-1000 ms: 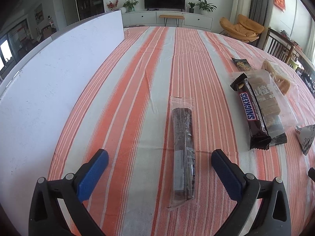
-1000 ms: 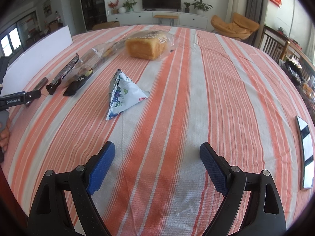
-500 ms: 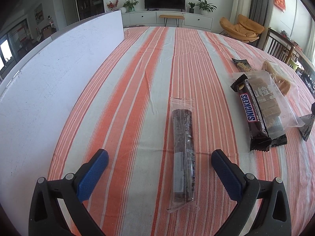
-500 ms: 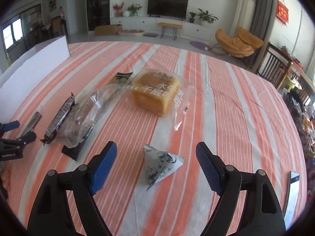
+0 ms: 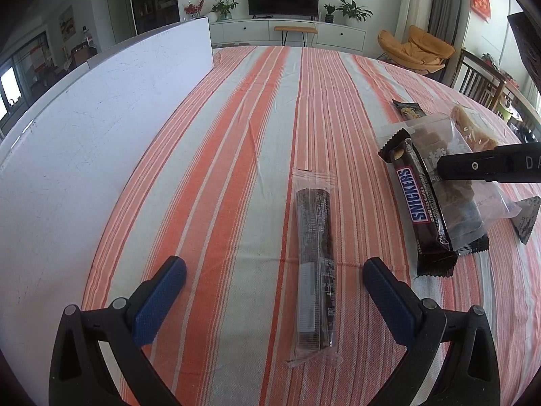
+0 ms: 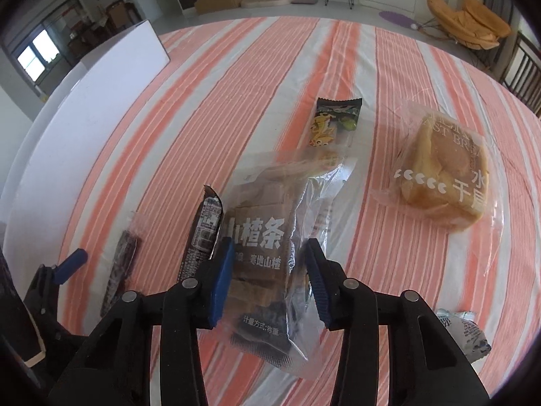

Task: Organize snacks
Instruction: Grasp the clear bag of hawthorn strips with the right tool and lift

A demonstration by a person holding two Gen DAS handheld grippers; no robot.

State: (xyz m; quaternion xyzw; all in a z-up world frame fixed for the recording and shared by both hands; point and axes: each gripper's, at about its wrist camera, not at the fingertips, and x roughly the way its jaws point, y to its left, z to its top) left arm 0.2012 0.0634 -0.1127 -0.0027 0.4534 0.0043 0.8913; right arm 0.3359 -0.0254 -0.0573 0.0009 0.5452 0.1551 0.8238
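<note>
My right claw [image 6: 268, 277] has just been closing and now straddles the clear snack bag [image 6: 270, 237], its long axis running away from me; contact unclear. Left claw [image 5: 274, 291] spread, idle.

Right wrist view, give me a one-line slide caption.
Right claw closing around a clear bag of hawthorn strips on the striped tablecloth, bread loaf nearby.

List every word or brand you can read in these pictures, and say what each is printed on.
"SNICKERS": chocolate bar.
"山楂条" and "寒地山楂": clear snack bag between the right gripper pads.
"计量方式:称重": same bag, lower down.
"BREA", partly cut off: bread bag.
"DA", cut off: right gripper body.
Fine print on the long dark wafer pack: too small to read.
</note>
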